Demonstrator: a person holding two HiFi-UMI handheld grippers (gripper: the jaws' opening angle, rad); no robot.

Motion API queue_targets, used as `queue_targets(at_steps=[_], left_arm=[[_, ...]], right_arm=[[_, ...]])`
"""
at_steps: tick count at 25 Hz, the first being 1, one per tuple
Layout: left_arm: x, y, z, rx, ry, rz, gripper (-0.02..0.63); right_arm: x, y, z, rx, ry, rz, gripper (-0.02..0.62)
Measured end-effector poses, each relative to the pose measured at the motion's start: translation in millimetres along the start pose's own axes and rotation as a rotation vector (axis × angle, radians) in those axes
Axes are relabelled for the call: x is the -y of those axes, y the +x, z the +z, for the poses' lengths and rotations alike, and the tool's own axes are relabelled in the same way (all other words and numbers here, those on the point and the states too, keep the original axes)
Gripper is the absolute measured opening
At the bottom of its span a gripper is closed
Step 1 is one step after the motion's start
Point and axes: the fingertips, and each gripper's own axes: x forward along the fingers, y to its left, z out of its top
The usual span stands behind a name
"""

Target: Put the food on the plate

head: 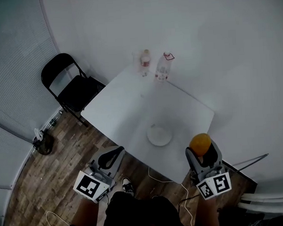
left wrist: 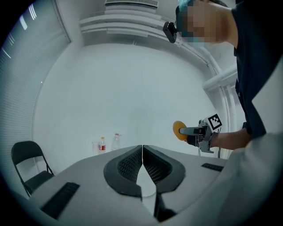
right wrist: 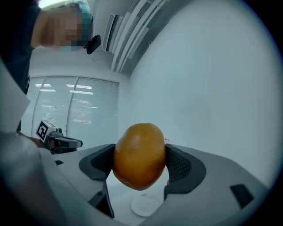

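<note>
The right gripper's (right wrist: pixel 140 164) jaws are clenched on an orange fruit (right wrist: pixel 139 155). Their dark pads press its two flanks, and its top and underside bulge free of them. In the right gripper view the plate (right wrist: pixel 145 205) shows at the bottom centre of the frame, lower than the fruit and empty.

In the head view this gripper sits at the lower right, holding the fruit up at the near right corner of the white worktop (head: pixel 127 111). The plate lies to its left and a little higher in the frame, close to the worktop's near edge. Bare white surface surrounds the plate.

The left gripper's (left wrist: pixel 142 164) jaws are closed on each other, the pads meeting along a thin line with nothing between them. In the head view it is at the lower left, off the worktop's near left edge and over the wooden floor (head: pixel 45 176).

Most of the worktop is open. Only two bottles (head: pixel 154 65) stand on it besides the plate, close together at the far corner in the upper centre of the frame, well apart from the plate. A black folding chair (head: pixel 70 88) stands at the upper left, just beside the worktop's left corner. Pale walls run close behind the worktop's far edges.
</note>
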Motion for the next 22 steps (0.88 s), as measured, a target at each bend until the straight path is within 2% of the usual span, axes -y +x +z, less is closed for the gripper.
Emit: queue_targets(at_steps=[4,9,14,22], left_arm=[[-31,6,-8,-0.011,-0.02,-0.027,0.023],[-44,11,-22,-0.037,-0.042,-0.035,0.023],[-42,13,-31,-0.065,-0.107,0.023,0.023],[-32,8,-36,-0.082,-0.117,0.138,0.023]], right_arm=[[-7,23,-17,-0.053,-0.019,-0.036,0.365],[-2,52,-58,-0.152,-0.015,-0.042,0.365],[14,98,-126,-0.321,-0.049,-0.007,0.365],[27,147,-253,-0.585,-0.148,0.11,0.365]])
